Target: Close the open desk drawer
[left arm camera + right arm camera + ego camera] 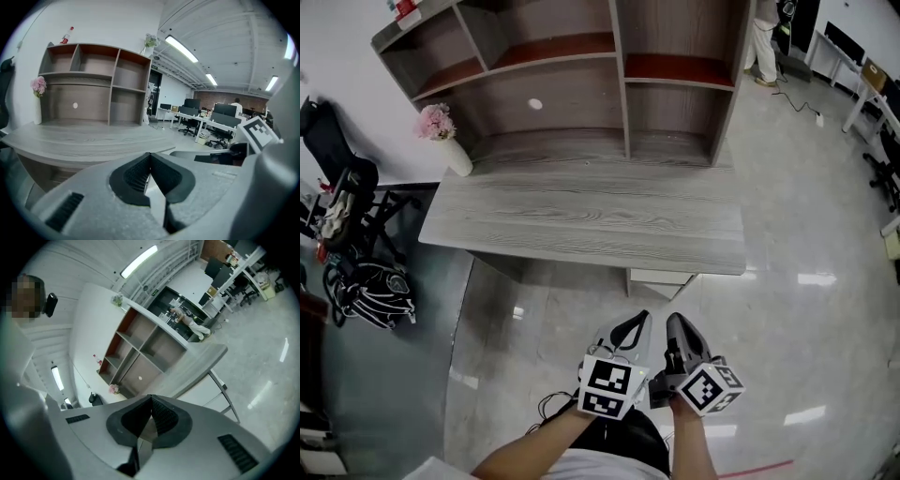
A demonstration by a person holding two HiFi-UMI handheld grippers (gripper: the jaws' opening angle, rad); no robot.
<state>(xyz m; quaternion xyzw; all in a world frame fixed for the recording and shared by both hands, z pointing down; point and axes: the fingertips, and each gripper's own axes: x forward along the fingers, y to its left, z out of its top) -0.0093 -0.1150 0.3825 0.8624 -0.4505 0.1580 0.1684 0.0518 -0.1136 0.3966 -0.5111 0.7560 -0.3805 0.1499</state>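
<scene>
Grey wood-grain desk (581, 225) fills the head view. The drawer (661, 278) you are here to close shows as a pale front under the desk's near edge, towards the right end, peeping just past the desktop. How far it stands out cannot be read from above. It lies straight ahead of your grippers, and its long face runs side to side along the desk edge, so a closing push would go squarely away from you. You hold both tools close to your body, side by side and well apart from the desk. The left gripper (633, 323) has its pads pressed together on nothing, and the right gripper (678, 323) is likewise closed and empty. The right one sits slightly nearer the drawer's line. Only glossy floor (581, 309) lies between fingertips and drawer front. A white vase (457, 157) of pink flowers stands at the desk's left rear, beside the shelf unit (619, 66). A dark bag (380, 286) rests on the floor at left. Both are off the path.
</scene>
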